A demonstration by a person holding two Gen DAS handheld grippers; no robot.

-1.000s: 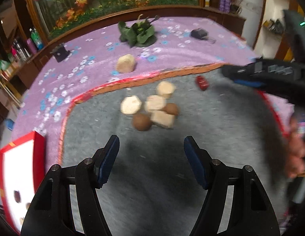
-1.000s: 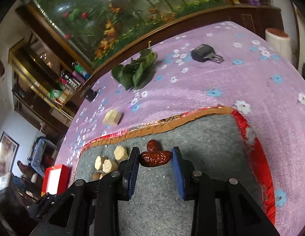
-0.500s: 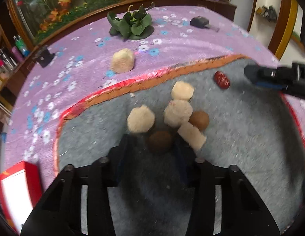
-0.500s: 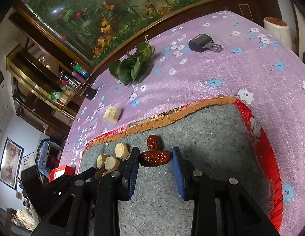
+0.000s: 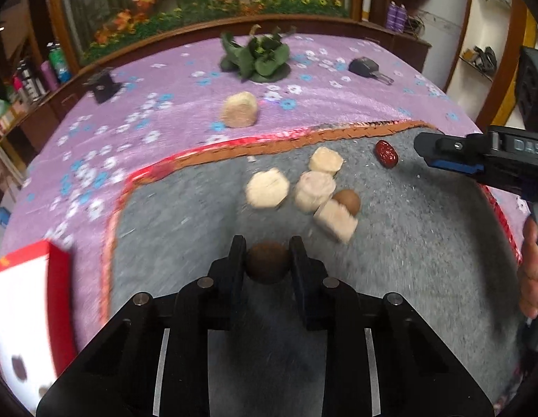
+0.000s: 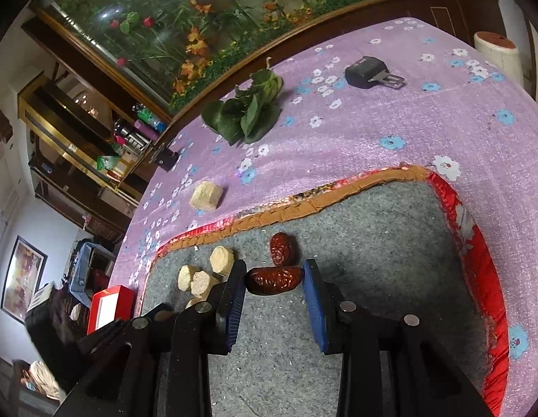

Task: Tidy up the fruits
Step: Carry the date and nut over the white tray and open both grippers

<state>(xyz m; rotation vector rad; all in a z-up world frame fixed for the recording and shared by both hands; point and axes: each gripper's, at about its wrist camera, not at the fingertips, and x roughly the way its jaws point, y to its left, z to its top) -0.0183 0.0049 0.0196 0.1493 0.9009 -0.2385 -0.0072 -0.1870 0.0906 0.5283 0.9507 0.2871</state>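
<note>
While your right gripper (image 6: 274,279) clamps a red date (image 6: 274,280), your left gripper (image 5: 267,260), jaws just closing, grasps the near brown fruit (image 5: 267,267).

Grey felt mat (image 6: 373,229): matt, fuzzy. Purple floral cloth (image 6: 390,114): faint sheen. Red date (image 6: 274,279): glossy, wrinkled. Pale fruit pieces (image 5: 267,187): rough, matt.

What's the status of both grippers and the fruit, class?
Left gripper just closed on brown round fruit. Right gripper shut on red date. Nothing in the way.
</note>
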